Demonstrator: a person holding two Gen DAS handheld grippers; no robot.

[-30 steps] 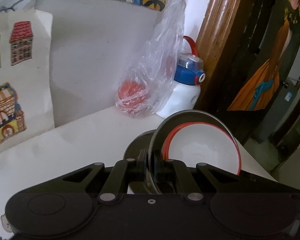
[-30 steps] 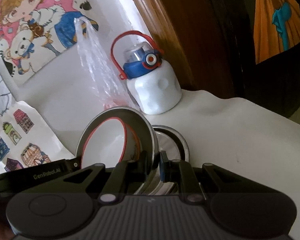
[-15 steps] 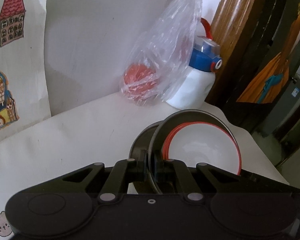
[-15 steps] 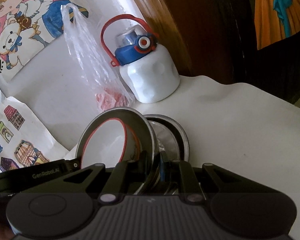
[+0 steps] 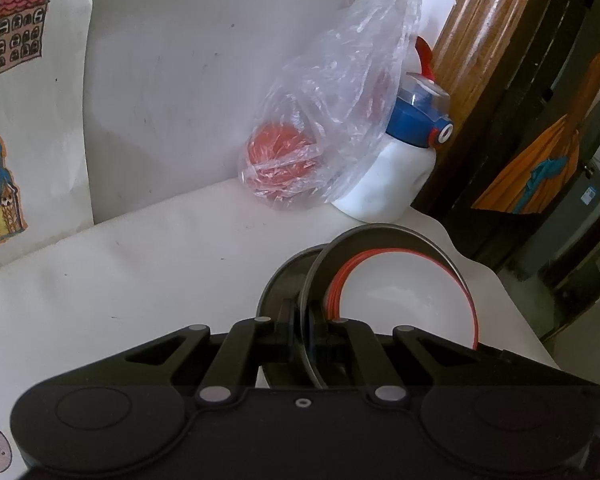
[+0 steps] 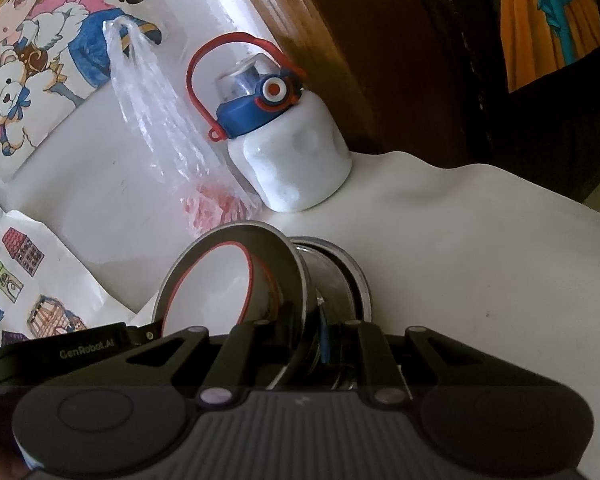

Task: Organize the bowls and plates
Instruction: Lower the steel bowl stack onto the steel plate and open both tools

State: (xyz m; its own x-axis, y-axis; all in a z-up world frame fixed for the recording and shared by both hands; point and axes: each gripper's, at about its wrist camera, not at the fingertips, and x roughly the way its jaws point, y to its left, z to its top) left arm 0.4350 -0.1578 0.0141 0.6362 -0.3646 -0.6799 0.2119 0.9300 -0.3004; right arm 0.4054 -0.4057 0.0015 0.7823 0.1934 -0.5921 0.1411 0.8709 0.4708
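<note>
Left wrist view: the left gripper [image 5: 302, 330] is clamped on the rim of a tilted steel plate [image 5: 384, 236] that carries a white, red-rimmed bowl [image 5: 404, 292]; a second steel plate [image 5: 278, 284] sits just behind it on the white worktop [image 5: 140, 272]. At the worktop's back edge stand a plastic bag [image 5: 332, 120] (something red inside) and a white bottle [image 5: 388, 188].

Right wrist view: the right gripper [image 6: 312, 336] is closed on the same tilted plate's rim, bowl [image 6: 216, 284] leaning left, the other plate [image 6: 340, 276] touching it on the right. The bottle [image 6: 296, 164] stands near the back edge.
</note>
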